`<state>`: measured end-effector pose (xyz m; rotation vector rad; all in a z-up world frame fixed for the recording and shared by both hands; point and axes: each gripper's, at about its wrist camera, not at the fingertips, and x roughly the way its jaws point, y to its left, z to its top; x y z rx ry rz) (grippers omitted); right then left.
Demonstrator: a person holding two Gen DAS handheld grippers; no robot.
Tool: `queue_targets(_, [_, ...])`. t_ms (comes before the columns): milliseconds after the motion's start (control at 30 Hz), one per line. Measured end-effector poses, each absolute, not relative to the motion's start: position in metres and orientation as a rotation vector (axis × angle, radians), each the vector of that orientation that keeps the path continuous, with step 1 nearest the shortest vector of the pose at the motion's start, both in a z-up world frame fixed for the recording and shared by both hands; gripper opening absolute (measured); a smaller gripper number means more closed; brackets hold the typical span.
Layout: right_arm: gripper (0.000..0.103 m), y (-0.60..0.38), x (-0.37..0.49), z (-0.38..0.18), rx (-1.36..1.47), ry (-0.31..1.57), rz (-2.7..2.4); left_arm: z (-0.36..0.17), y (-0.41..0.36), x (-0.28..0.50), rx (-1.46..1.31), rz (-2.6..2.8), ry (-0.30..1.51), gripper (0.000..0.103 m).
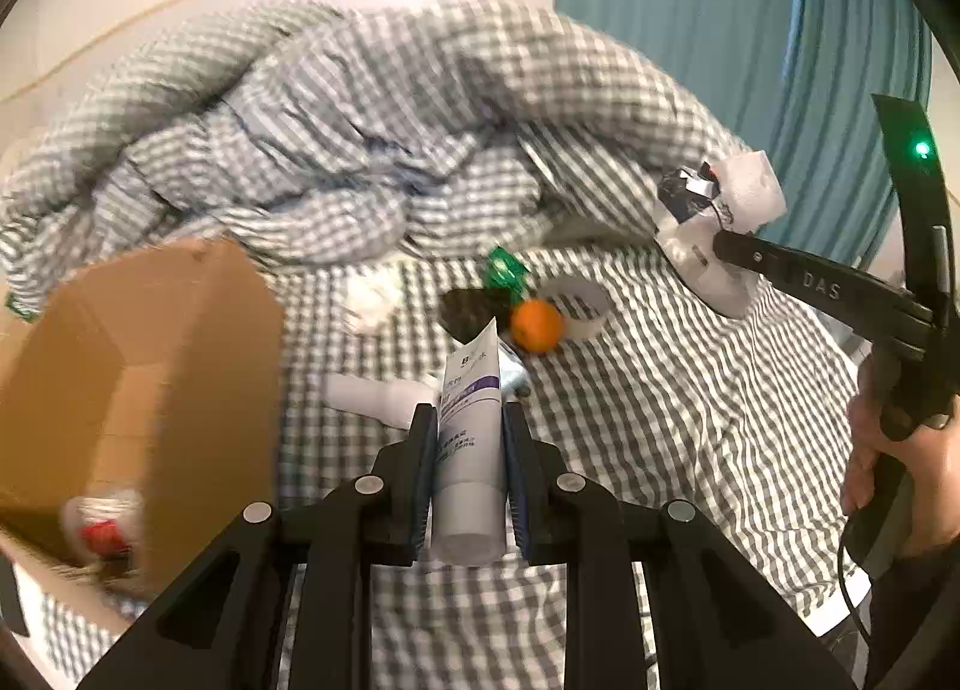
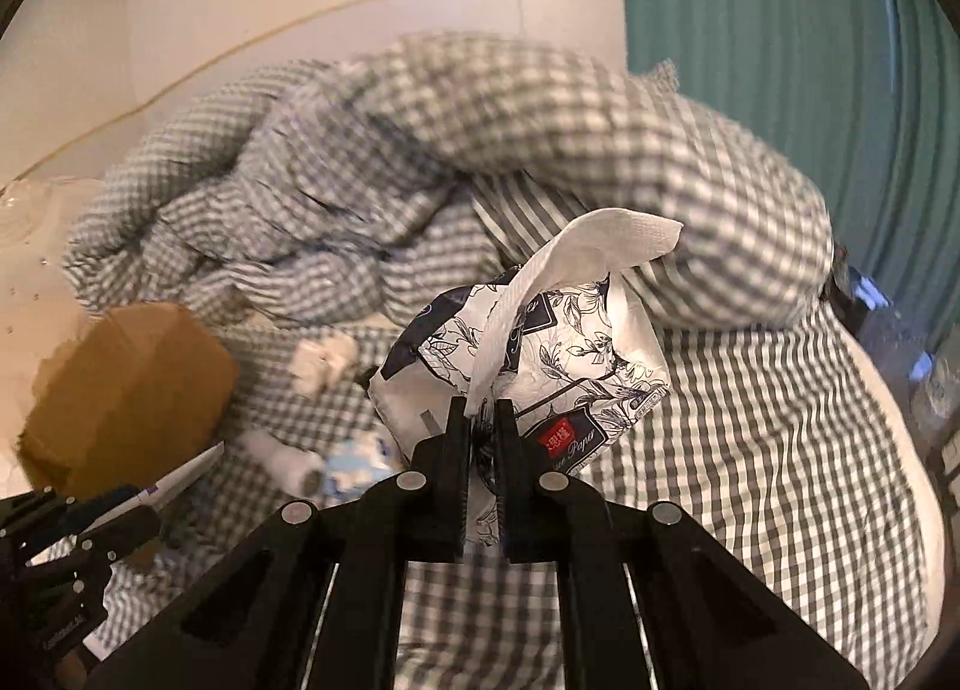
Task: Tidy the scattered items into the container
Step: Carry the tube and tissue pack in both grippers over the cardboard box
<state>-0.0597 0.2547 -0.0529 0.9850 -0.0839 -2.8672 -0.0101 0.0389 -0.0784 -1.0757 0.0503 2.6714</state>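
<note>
left jaws: clamping the tube mid-body, keeping it steady
right jaws: pinching the tissue pack wrapper
box: sitting left of both, taking both

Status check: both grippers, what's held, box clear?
Left gripper shut on white tube. Right gripper shut on tissue pack. Cardboard box open to the left, nothing blocking. Orange on the bed.
</note>
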Motion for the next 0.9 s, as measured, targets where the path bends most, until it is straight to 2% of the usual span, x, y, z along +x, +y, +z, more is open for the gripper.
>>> queue_targets(433, [0.007,0.185,-0.007,0.023,0.790,-0.005,-2.828,0.005,-0.045,0.049,-0.874,2.899,-0.056,0.021])
queue_targets(900, [0.007,0.086,0.015,0.052,0.689,0.087,-2.679,0.049,-0.130,0.078,-0.763,3.116,-0.104,0.021])
